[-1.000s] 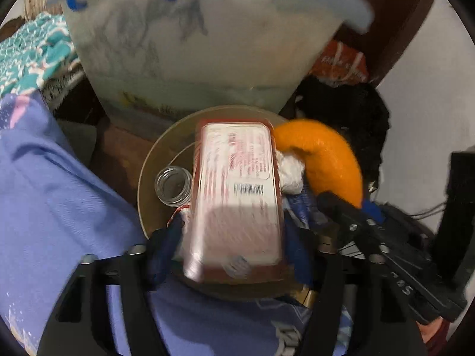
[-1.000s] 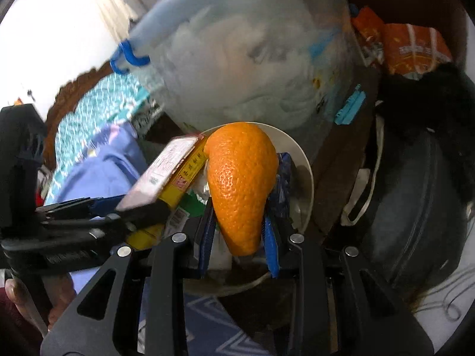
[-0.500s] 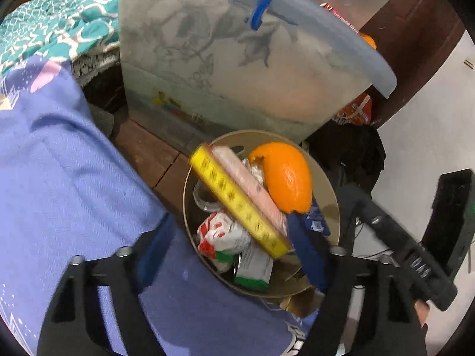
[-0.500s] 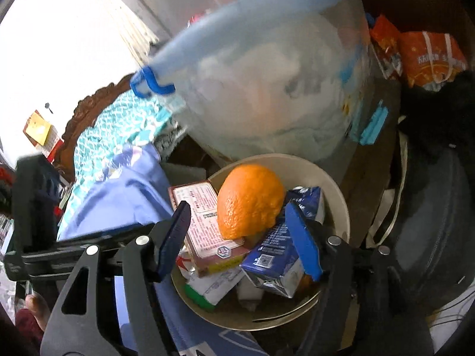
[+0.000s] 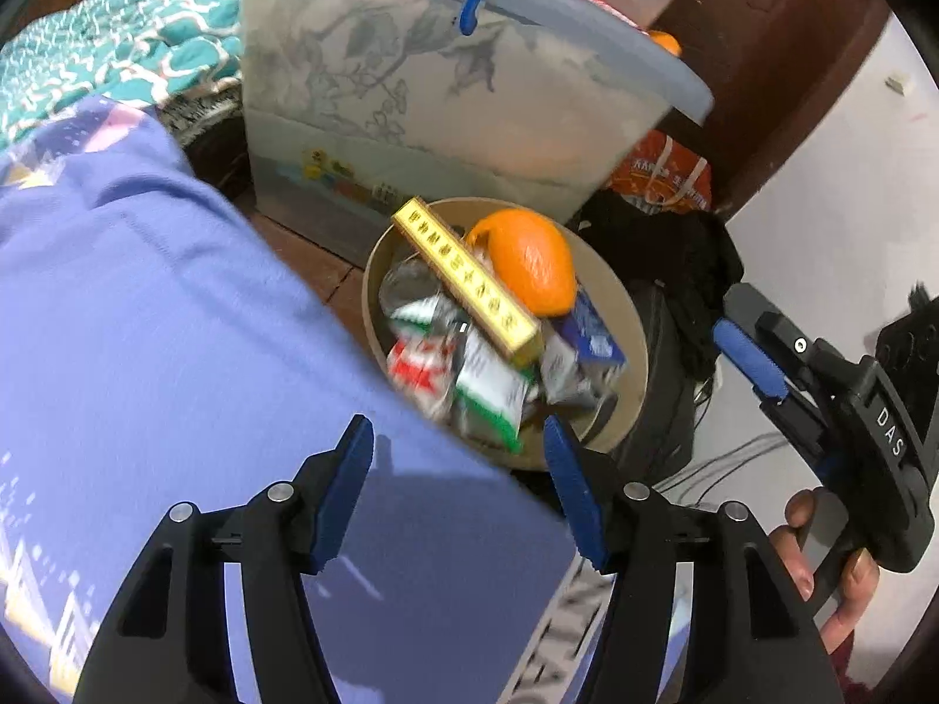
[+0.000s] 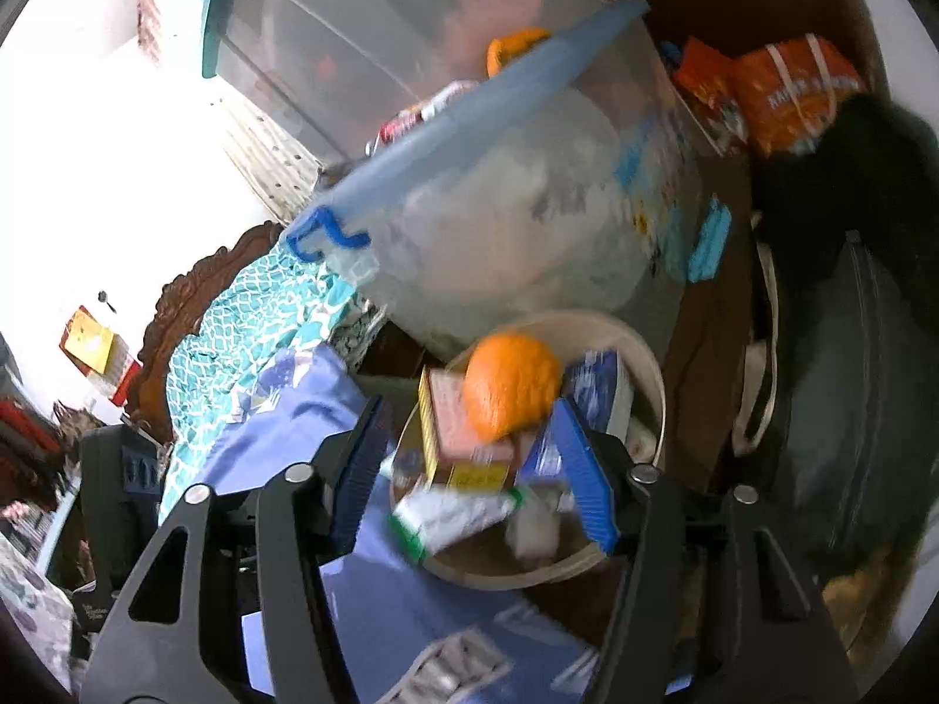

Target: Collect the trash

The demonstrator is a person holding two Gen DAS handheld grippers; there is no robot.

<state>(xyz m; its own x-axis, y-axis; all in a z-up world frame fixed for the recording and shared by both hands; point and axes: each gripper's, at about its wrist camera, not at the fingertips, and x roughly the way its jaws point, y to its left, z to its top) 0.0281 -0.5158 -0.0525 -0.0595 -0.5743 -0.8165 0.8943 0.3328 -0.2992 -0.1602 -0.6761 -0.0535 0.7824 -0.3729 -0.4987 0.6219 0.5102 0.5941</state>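
A round beige bin [image 5: 637,364] stands on the floor and holds trash. On top lie an orange [image 5: 531,270], a yellow-edged box [image 5: 469,281], a blue carton [image 5: 593,334], a green-and-white packet [image 5: 487,393] and a red-and-white wrapper [image 5: 416,369]. My left gripper [image 5: 456,437] hovers above the bin's near rim, its jaws closing with nothing between them. My right gripper [image 6: 469,416] is drawn back over the bin [image 6: 657,387], its jaws closing slightly on nothing. The orange [image 6: 510,387] rests on the box [image 6: 463,440] below it.
A clear storage box with a blue lid [image 5: 422,105] stands right behind the bin. Purple bedding [image 5: 147,352] fills the left, with teal patterned cloth [image 5: 117,53] beyond it. An orange bag [image 5: 663,176] and a black bag [image 6: 851,410] lie to the right. A hand [image 5: 845,575] holds the right gripper.
The left gripper let go of the box and pulled back. The right gripper let go of the orange and drew up and away. Both things now lie in the bin.
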